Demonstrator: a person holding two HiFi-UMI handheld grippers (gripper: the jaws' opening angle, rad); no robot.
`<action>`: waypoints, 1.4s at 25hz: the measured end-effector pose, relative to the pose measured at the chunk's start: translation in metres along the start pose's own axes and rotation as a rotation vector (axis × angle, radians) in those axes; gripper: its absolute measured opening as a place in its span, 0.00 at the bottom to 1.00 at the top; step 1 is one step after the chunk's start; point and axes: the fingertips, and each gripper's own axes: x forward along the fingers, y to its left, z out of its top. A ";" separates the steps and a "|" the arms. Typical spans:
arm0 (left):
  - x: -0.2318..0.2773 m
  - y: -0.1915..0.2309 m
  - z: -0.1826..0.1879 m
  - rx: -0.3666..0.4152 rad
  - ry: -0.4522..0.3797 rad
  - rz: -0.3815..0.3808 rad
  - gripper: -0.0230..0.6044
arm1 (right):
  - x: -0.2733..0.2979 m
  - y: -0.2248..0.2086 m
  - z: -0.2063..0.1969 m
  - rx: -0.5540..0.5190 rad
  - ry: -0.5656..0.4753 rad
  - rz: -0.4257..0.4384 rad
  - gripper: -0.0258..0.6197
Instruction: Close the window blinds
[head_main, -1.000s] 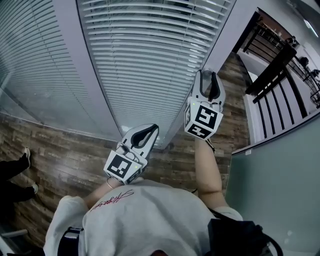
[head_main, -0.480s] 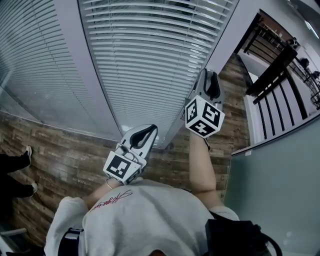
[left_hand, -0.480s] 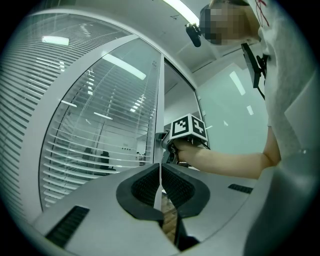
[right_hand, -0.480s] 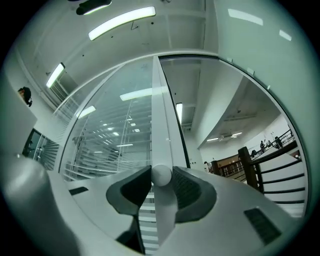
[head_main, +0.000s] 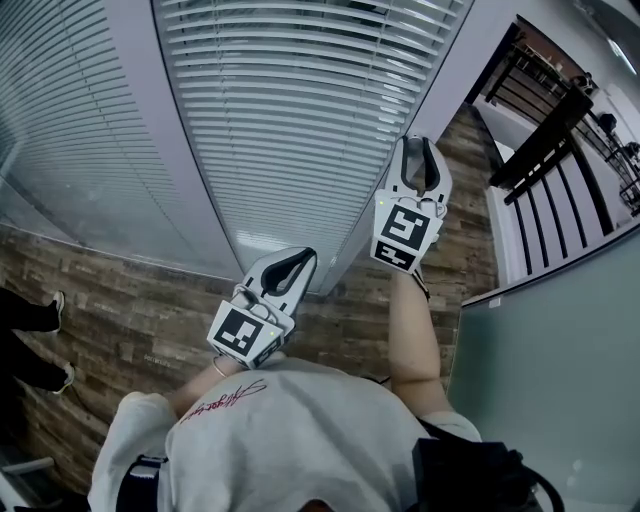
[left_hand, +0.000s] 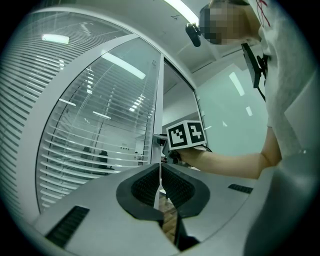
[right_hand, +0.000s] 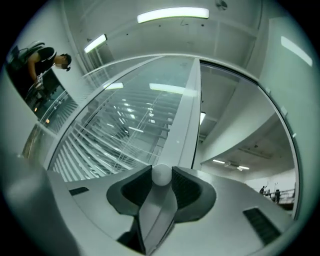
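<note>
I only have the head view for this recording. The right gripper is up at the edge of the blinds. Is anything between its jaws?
Observer: Yes. The right gripper view shows a white wand with a rounded end between the jaws of the right gripper. The jaws are closing on it, and the pads look to touch it on both sides.
Operator: And the left gripper, lower down?
Observer: The left gripper has its jaws almost together. Only a thin light sliver shows between the pads, and I can't make out anything held there.
Operator: Are the slats closed?
Observer: No. In the left gripper view you can see between the slats of the blinds into the room beyond.
</note>
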 end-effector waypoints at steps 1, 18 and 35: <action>0.000 0.000 0.001 0.001 0.003 0.001 0.07 | 0.001 0.000 0.001 -0.049 0.004 0.004 0.24; -0.005 -0.011 -0.009 0.013 -0.008 -0.038 0.07 | -0.004 0.010 -0.005 -0.550 0.020 0.146 0.24; 0.000 -0.017 -0.008 0.013 -0.016 -0.049 0.07 | -0.003 0.013 -0.014 -0.970 0.019 0.261 0.24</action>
